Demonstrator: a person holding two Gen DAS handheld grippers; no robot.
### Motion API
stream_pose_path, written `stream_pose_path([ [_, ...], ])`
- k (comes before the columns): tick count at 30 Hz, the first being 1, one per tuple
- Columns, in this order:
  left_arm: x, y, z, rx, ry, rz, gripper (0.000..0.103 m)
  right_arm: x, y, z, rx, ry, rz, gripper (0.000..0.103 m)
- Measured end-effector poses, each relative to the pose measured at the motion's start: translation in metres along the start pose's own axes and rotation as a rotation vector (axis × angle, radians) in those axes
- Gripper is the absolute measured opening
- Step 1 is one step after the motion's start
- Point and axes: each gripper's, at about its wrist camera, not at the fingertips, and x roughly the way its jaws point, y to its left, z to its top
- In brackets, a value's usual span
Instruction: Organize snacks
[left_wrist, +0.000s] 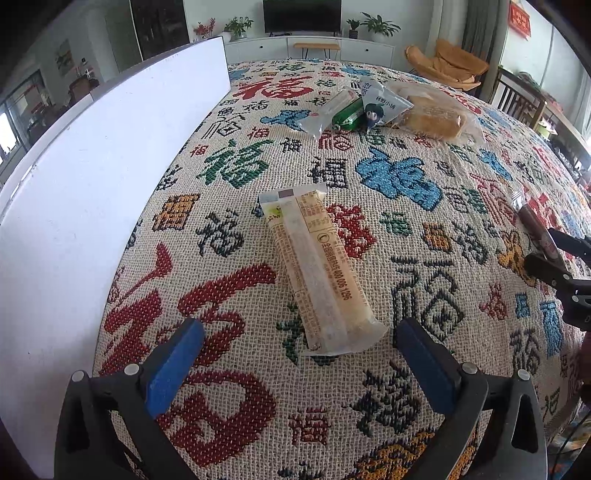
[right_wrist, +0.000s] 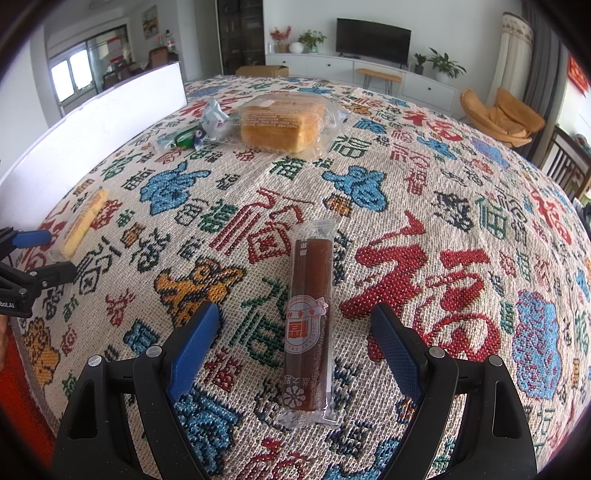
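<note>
Both my tongs gaped, grasping nothing: left gripper (left_wrist: 295, 354) had the pale bar (left_wrist: 317, 269) at 12 o'clock, right gripper (right_wrist: 291, 343) straddled the brown bar (right_wrist: 308, 325); next, I judged, clench each and carry it over.

The woven cloth covering the desk (left_wrist: 369, 229) is cream, patterned all over with characters in red, blue, green, black and orange. A flat upright board (left_wrist: 110, 166) along its edge is plain white. The long pale-yellow snack bar in a clear wrapper (left_wrist: 317, 269) carries orange-tan panels with dark print. The long dark reddish-brown snack bar in a clear wrapper (right_wrist: 310, 325) bears a red-and-white round emblem and a white flower mark. The golden-yellow cake slice in a clear bag (right_wrist: 282, 123) has a darker orange crust. Beside it lie a green packet (left_wrist: 349, 112) and a white-and-blue packet (left_wrist: 382, 105). Both grippers (left_wrist: 301, 363) (right_wrist: 295, 350) are black with blue pads.
</note>
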Motion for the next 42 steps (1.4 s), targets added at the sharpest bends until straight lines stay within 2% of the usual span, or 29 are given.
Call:
stream_pose_path([
  [16,-0.004,0.003,-0.001,-0.014,-0.011,0.002,0.103,0.000,-0.001,0.000,0.001,0.000,0.000,0.087],
  [17,-0.010,0.007,-0.001,-0.033,-0.039,-0.015,0.103,0.000,-0.001,0.000,0.001,-0.001,0.000,0.087],
  [18,-0.018,0.014,-0.002,-0.061,-0.080,-0.062,0.103,0.000,0.000,0.000,0.001,-0.001,0.000,0.087],
  [21,-0.039,0.037,-0.005,-0.150,-0.182,-0.236,0.103,0.000,0.000,0.000,0.001,-0.001,0.000,0.087],
  [24,-0.040,0.053,-0.006,-0.225,-0.195,-0.305,0.103,0.000,0.000,0.000,0.001,-0.001,0.001,0.087],
  [28,-0.036,0.047,-0.002,-0.221,-0.175,-0.283,0.103,0.000,-0.001,0.000,0.001,-0.001,0.001,0.087],
  [31,-0.028,0.023,0.005,-0.130,-0.134,-0.189,0.102,0.000,-0.001,0.000,0.001,-0.001,0.001,0.087],
  [33,-0.018,0.006,0.011,-0.077,-0.104,-0.112,0.096,0.000,0.000,0.000,0.001,-0.001,0.001,0.087],
  [35,-0.005,-0.004,0.015,-0.057,-0.055,-0.067,0.074,0.000,-0.001,-0.001,0.001,-0.001,0.000,0.087],
  [36,-0.001,-0.008,0.015,-0.042,-0.041,-0.037,0.068,0.000,0.000,0.000,0.001,-0.001,0.000,0.087],
  [37,-0.003,-0.013,0.013,-0.010,-0.064,0.003,0.056,0.000,-0.001,0.000,0.002,-0.001,0.002,0.087],
  [38,-0.005,-0.015,0.011,0.006,-0.073,-0.016,0.038,0.000,-0.001,-0.001,0.004,-0.001,0.008,0.088],
  [39,-0.008,-0.016,0.009,0.017,-0.075,-0.018,0.029,0.000,-0.002,0.001,0.001,0.006,0.021,0.088],
  [42,-0.022,-0.009,0.004,0.008,-0.112,-0.055,0.029,0.001,-0.004,0.014,-0.030,0.118,0.062,0.086],
])
